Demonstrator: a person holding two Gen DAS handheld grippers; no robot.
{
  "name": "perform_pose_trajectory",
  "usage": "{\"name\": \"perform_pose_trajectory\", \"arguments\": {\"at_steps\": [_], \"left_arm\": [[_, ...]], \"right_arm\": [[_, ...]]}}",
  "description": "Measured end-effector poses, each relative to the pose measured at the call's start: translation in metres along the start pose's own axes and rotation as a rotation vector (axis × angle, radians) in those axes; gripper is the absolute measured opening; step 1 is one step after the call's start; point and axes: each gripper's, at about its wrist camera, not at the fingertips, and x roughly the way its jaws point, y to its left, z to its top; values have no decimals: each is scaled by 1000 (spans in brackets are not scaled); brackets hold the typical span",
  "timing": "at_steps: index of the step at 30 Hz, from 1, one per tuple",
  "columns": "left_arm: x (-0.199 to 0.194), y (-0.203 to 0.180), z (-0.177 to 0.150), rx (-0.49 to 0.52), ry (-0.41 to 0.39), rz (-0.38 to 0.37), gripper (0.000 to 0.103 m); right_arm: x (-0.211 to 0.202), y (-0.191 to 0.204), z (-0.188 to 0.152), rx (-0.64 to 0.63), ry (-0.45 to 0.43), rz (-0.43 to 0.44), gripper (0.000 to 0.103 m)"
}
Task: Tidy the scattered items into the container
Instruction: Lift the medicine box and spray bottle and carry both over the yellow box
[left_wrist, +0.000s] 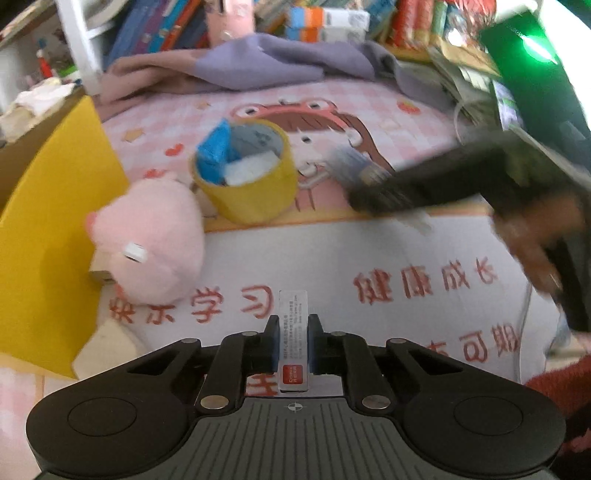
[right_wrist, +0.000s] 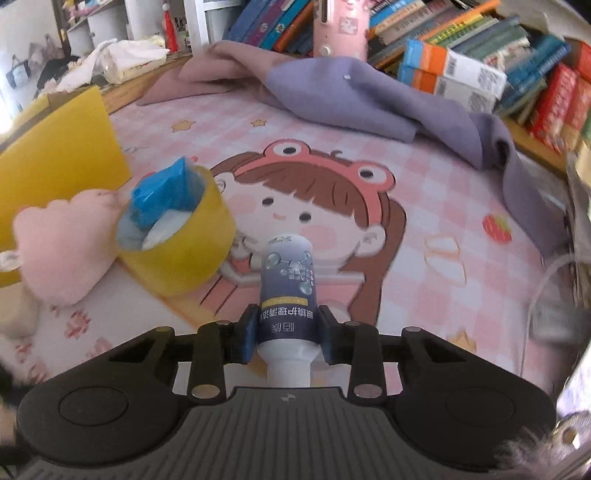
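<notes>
A yellow round container (left_wrist: 245, 171) stands on the pink cartoon mat and holds a blue packet (left_wrist: 214, 147) and a white item (left_wrist: 251, 168). It also shows in the right wrist view (right_wrist: 177, 243) at left. My left gripper (left_wrist: 293, 339) is shut on a small flat silver stick with a red label (left_wrist: 293, 339), below the container. My right gripper (right_wrist: 288, 332) is shut on a blue and white tube (right_wrist: 288, 295), cap toward the camera, to the right of the container. The right gripper shows blurred in the left wrist view (left_wrist: 369, 192), beside the container.
A pink plush toy (left_wrist: 151, 236) leans against the container's left side. A yellow box (left_wrist: 48, 229) stands at far left. A purple cloth (right_wrist: 369, 96) lies at the back of the mat, with books (right_wrist: 480, 48) stacked behind it. A white cable (right_wrist: 535, 306) runs at right.
</notes>
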Motion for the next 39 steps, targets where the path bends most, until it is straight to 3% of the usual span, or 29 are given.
{"name": "perform_pose_trajectory", "arguments": {"at_steps": [7,21,32,39], "left_arm": [[-13,-3,5,9,-50,-25,13],[-62,12,1,-11,-185,-81,13],[-82,39,-30,50,-218,-154,13],[-115,73,-61,97,-274,-171,13]], "right_arm": [[-39,4,-33,54,24,23,31],[-111,23,-40,63,-118,-14,31],[-134,74,-53,130,-146,-37,31],[-147,119,-62,199,-174,-68,31]]}}
